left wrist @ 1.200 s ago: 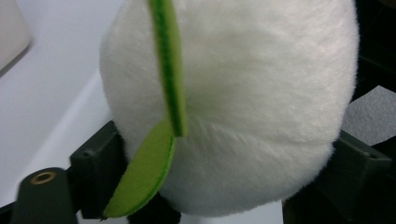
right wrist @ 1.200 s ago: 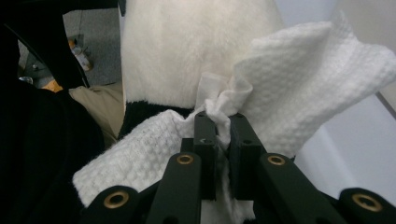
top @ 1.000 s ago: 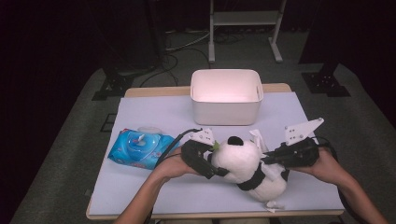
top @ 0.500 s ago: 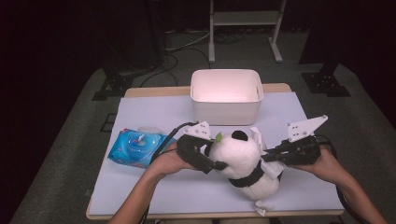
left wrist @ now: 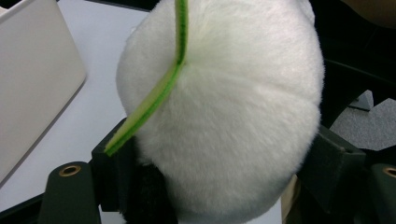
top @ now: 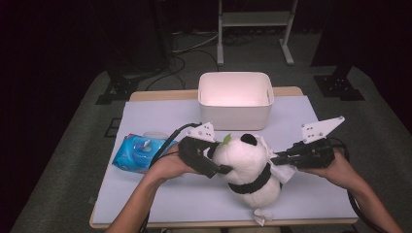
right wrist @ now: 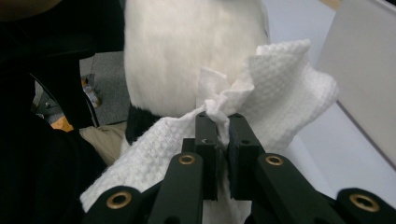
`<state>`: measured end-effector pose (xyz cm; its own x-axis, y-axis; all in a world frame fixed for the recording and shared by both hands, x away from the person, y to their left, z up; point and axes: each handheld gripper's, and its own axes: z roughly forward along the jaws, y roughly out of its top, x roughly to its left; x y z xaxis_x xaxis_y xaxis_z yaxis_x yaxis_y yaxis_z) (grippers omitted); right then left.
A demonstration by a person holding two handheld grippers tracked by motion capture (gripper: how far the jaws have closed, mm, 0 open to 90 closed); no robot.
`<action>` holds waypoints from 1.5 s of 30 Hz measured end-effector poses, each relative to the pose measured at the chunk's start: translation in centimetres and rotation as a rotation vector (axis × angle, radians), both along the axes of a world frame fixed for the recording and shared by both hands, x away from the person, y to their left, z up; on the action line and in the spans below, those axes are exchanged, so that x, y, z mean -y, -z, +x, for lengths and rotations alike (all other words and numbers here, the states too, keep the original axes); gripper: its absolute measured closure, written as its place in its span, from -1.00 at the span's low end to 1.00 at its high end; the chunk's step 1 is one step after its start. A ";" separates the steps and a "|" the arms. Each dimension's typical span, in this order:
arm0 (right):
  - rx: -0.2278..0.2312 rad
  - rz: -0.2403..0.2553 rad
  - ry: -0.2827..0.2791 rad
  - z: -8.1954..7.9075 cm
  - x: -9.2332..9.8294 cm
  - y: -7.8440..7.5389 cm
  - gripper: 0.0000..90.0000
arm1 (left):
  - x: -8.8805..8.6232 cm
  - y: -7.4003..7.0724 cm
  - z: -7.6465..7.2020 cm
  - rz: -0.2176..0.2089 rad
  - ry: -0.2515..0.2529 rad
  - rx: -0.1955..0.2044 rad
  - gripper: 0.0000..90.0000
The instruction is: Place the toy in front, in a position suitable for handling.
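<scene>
A white and black panda plush (top: 248, 165) with a green leaf (top: 227, 139) on its head is held up over the table's front. My left gripper (top: 216, 162) is shut on its head from the left; the left gripper view has the round white head (left wrist: 233, 116) wedged between both jaws, the leaf (left wrist: 154, 98) running across it. My right gripper (top: 278, 158) comes in from the right, shut on a crumpled white wipe (right wrist: 280, 93) that rests against the plush's white fur (right wrist: 187, 46).
A white plastic bin (top: 235, 99) stands at the back middle of the pale mat (top: 160, 194). A blue pack of wipes (top: 141, 153) lies at the left, beside my left forearm. The table's front edge runs just under the plush.
My left gripper has risen a little with the panda, whose head now sits slightly higher. The right gripper with the wipe has stayed where it was.
</scene>
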<state>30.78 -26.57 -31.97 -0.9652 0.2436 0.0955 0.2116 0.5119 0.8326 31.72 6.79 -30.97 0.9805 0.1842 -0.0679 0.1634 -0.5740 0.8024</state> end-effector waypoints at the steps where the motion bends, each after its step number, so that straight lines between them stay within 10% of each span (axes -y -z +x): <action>1: 0.004 0.006 -0.003 0.0 0.0 -0.3 0.86 | 0.1 0.0 0.0 0.002 0.003 0.006 -0.48; 17: 0.103 -0.009 -0.040 0.2 -2.0 -4.7 0.86 | 2.1 -1.3 0.2 0.048 0.012 0.047 -0.48; 28: 0.013 -0.001 -0.011 0.5 -0.7 -1.5 0.86 | 2.8 0.5 0.5 0.016 0.020 0.004 -0.66; 45: 0.001 0.003 0.024 0.3 0.9 -0.4 0.86 | 2.9 3.2 1.2 -0.063 0.032 -0.069 -0.74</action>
<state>31.08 -27.49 -31.60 -0.9592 0.2665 0.0950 0.2226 0.5039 0.8346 32.89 3.85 -34.21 0.9785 0.1457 -0.1458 0.2016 -0.5285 0.8246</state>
